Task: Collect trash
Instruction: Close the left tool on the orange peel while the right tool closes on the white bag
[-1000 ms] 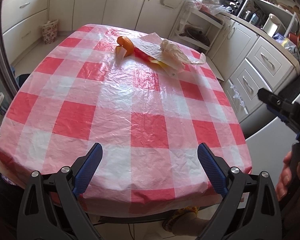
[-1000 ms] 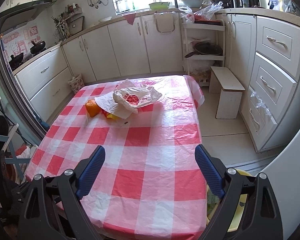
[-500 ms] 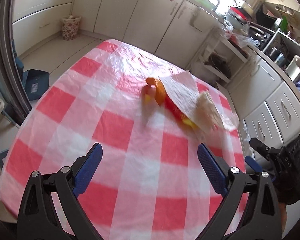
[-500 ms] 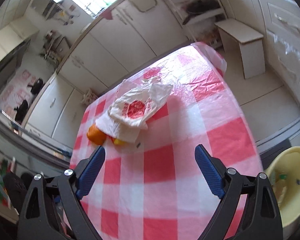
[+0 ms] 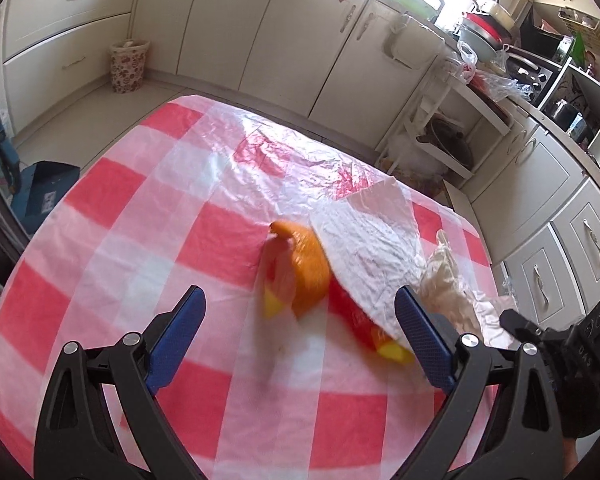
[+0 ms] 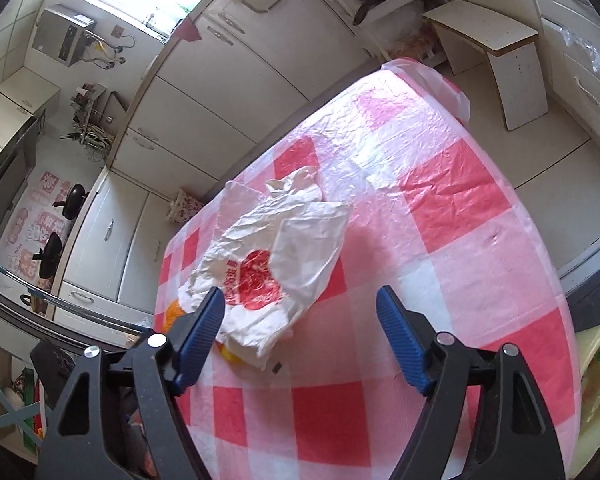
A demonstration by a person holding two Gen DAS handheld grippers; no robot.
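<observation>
Holding both claws wide apart and empty above the table (image 5: 112, 248), I look down on a red-and-white checked cloth; my left gripper (image 5: 300, 328) hangs over the near middle of the cloth, its blue fingers (image 5: 178, 332) spread with nothing between them; my right gripper (image 6: 300, 328) is likewise released, fingers (image 6: 400, 340) parted, nothing grasped. Trash lies in one heap toward the far right of the table in the left view: an orange peel (image 5: 306, 268), blurred, just beyond my left fingers; a white sheet of paper (image 5: 374, 240) lapping over the peel's right side; a red-and-yellow wrapper (image 5: 364, 328) under the paper's near edge; a crumpled white plastic bag (image 6: 276, 256) with a red print on top of the heap, seen best from the right claw, where it lies just ahead of the left finger. A small dark scrap (image 6: 277, 367) sits on the cloth just near of the bag. Beyond the table: cream cabinets (image 5: 228, 28); a flowered bin (image 5: 127, 66) on the floor at far left; a small stool (image 6: 496, 52) off the far right corner; a yellow basin (image 6: 598, 380) on the floor at the near right.
</observation>
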